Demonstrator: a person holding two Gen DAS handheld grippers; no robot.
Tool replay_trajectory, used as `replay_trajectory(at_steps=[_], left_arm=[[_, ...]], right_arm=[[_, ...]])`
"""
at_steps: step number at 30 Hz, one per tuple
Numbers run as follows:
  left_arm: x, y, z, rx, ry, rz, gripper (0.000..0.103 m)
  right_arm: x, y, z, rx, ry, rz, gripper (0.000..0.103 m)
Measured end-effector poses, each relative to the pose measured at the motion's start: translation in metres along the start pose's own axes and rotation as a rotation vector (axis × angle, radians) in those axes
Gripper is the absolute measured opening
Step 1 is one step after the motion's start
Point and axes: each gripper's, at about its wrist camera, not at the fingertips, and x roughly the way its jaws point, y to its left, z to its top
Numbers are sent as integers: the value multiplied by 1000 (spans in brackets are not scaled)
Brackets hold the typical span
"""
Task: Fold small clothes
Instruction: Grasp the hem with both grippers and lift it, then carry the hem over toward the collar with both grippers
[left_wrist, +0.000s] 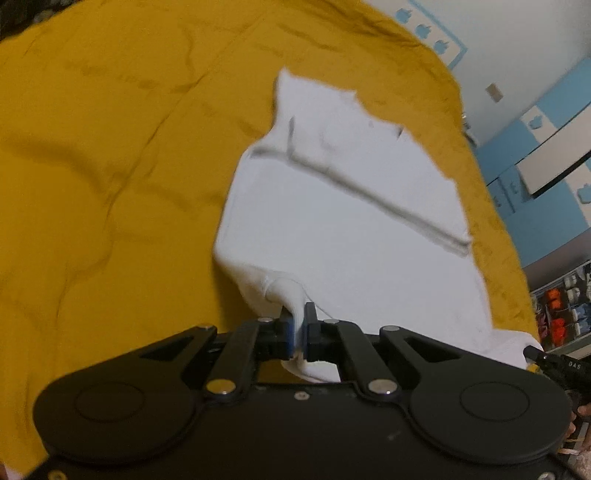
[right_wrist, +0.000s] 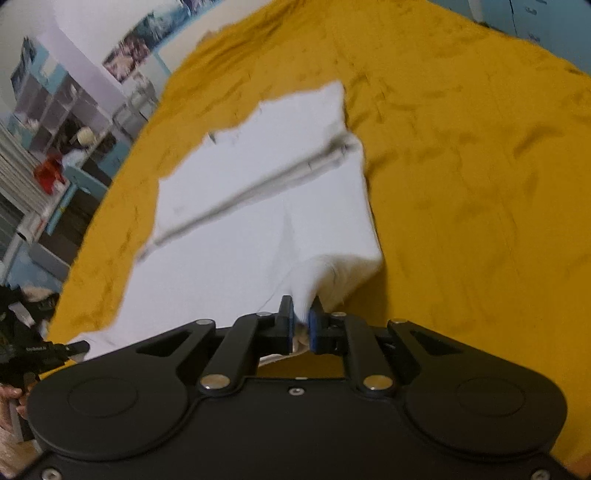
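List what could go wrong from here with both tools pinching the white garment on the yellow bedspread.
1. The left tool holds only a thin bunched bit of the white garment; the fabric could slip out as it is lifted.
2. The right tool grips the other near corner; uneven lifting could skew the fold line.
3. The far end lies rumpled with a jagged edge on the yellow bedspread, so it may drag and bunch rather than fold flat.

White garment (left_wrist: 351, 236): soft matt knit cloth with a ribbed edge; mustard bedspread (left_wrist: 110, 166): matt woven cloth, creased; left gripper (left_wrist: 298, 325) and right gripper (right_wrist: 302, 320): matt black smooth plastic bodies, shiny round metal pivot pins, blue rubbery-looking pads (right_wrist: 312, 326) on the fingers
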Motion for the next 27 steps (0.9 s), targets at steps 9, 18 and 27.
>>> replay_trajectory(at_steps=[9,18,27], left_arm=[[29,-26,106,93,-104,-15,2],[101,-38,220,127,-150,-29,1],[192,-31,300,110,-133,-14,2]], right_arm=[[34,13,101,-20,-114,28,8],[111,19,205,-9,-171,24,8],[190,14,273,-10,-163,-26,8]])
